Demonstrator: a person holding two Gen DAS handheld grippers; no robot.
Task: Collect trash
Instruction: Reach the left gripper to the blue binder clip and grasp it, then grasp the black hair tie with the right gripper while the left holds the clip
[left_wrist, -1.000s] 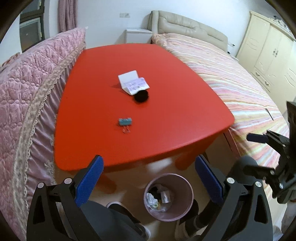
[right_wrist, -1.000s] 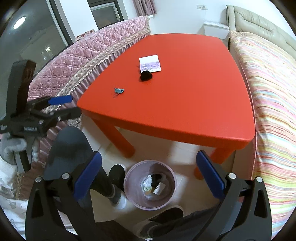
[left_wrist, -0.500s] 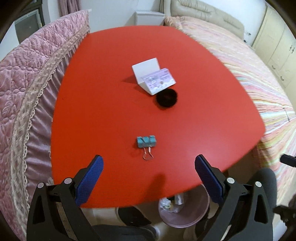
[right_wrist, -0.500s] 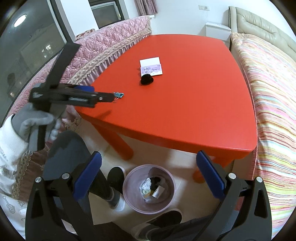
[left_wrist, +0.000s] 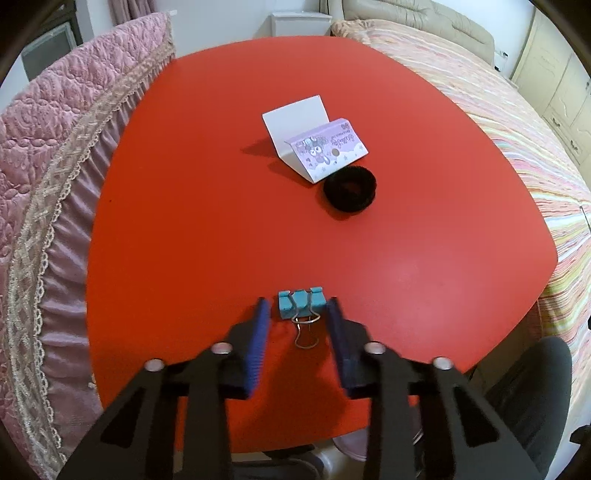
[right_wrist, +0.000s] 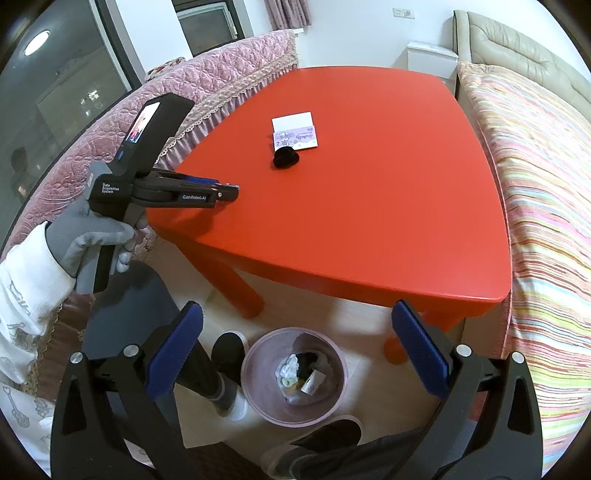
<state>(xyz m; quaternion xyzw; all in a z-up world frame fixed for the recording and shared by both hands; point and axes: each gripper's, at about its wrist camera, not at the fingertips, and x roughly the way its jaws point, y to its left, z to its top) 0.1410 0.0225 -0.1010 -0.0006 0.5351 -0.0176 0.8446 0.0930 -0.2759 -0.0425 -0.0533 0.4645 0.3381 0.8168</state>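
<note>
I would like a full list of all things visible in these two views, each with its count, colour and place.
table: one, red, centre of the room.
binder clip: one, teal with wire handles, near table edge, between the left gripper's fingers; a gap shows on each side.
hair tie: one, black, mid table.
card: one, white and lilac, folded, behind the hair tie.
trash bin: one, pink, on the floor by the table, with scraps inside.
bed: one, striped cover, right side.
sofa cover: one, pink quilted, left side.
left gripper: one, black with blue pads, jaws just closing.
right gripper: one, open, above the bin.
</note>
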